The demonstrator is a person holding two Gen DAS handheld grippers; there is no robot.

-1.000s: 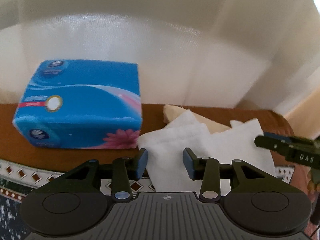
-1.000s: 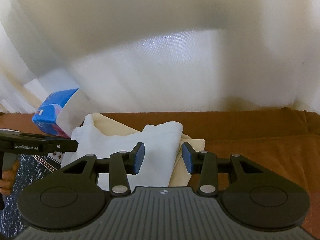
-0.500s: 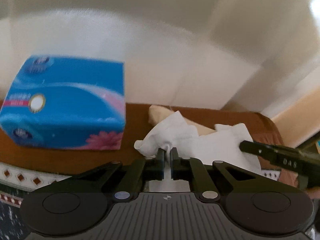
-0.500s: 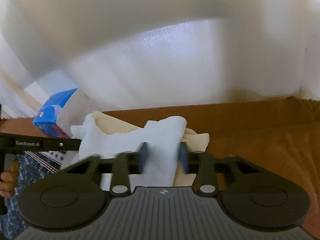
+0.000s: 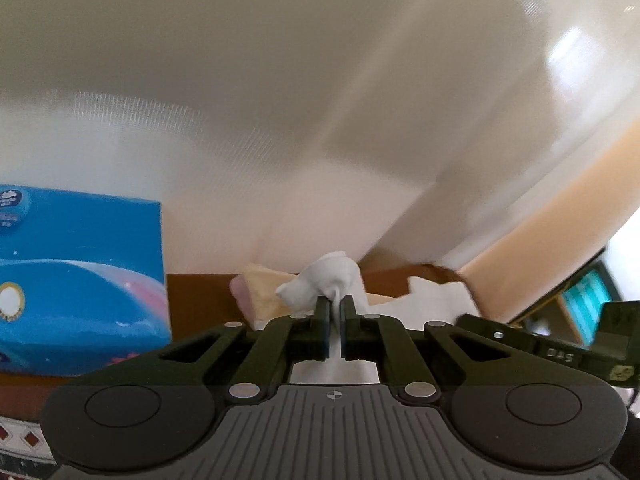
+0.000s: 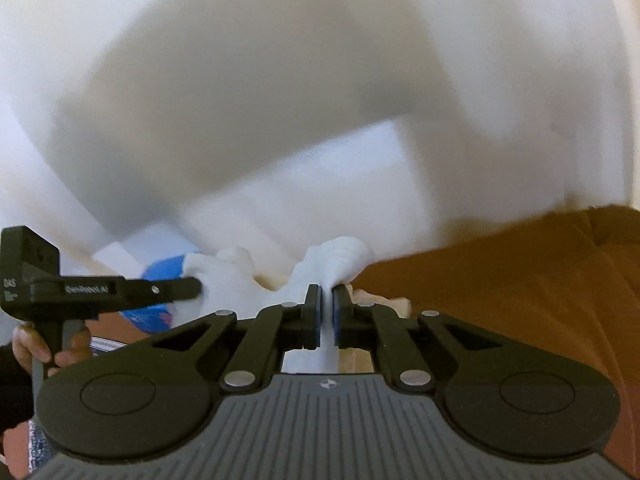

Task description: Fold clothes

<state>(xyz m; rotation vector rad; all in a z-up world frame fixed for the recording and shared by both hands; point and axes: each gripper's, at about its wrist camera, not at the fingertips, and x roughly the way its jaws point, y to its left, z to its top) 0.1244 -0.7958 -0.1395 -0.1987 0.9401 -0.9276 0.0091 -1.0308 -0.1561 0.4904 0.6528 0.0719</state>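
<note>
A white cloth (image 5: 328,278) lies bunched over a cream garment (image 5: 260,290) on a brown surface. My left gripper (image 5: 335,308) is shut on one bunched corner of the white cloth and holds it raised. My right gripper (image 6: 326,300) is shut on another corner of the same white cloth (image 6: 340,258). The left gripper also shows in the right wrist view (image 6: 192,286), pinching the cloth at the left. The right gripper's body shows at the right edge of the left wrist view (image 5: 560,350).
A blue tissue pack (image 5: 76,280) stands at the left on the brown surface (image 6: 500,280). White curtains (image 5: 280,140) hang close behind. A patterned cover (image 5: 16,436) lies at the lower left. A hand (image 6: 40,344) holds the left gripper's handle.
Both grippers have shut on corners of the white cloth and lifted them. Both views have tilted upward, and the tissue pack has slid left in the left wrist view.
</note>
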